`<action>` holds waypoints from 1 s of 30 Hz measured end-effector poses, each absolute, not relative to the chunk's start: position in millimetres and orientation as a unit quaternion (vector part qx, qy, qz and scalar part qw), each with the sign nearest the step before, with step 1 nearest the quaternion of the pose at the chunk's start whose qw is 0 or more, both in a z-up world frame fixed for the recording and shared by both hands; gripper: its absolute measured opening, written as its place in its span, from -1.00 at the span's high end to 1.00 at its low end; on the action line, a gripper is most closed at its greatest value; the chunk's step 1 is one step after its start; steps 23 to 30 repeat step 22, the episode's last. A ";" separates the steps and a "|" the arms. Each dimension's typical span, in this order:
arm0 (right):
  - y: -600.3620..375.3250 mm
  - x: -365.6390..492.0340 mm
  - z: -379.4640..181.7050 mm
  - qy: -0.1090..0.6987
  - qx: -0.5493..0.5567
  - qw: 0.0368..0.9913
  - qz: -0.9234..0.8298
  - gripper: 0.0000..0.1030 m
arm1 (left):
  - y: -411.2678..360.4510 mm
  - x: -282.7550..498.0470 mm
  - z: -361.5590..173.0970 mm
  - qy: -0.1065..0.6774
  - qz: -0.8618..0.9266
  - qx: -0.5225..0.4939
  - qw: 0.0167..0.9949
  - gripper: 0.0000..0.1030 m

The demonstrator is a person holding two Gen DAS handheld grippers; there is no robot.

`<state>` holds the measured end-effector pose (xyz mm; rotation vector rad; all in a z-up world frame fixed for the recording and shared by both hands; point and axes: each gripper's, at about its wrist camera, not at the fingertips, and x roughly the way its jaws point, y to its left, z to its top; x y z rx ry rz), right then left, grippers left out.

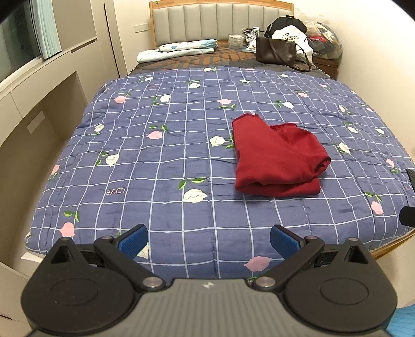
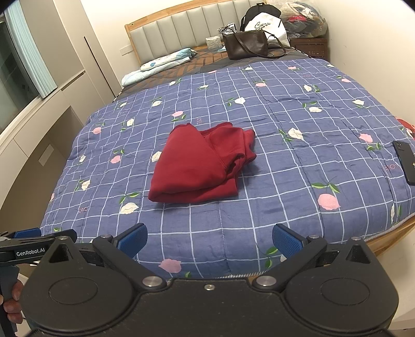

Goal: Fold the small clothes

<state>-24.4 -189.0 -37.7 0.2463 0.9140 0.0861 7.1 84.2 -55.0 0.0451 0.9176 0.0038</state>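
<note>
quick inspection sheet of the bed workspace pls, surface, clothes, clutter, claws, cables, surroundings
surface: blue checked floral quilt spread over the bed, mostly bare.
job's things: one red garment lying folded mid-quilt, touching neither claw.
clutter: dark phone at the quilt's right edge; brown handbag, white bag and folded light bedding near the headboard.
grippers: left claw open, empty, back at the foot of the bed; right claw the same.
cables: nothing seen.
surroundings: padded headboard, window with curtain on the left, clear bag of clothes in the corner.
</note>
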 end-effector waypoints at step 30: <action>-187.2 -27.4 -35.5 0.440 0.127 0.888 0.036 -0.99 | 82.8 2.6 -56.5 0.448 0.002 0.013 0.894 -0.99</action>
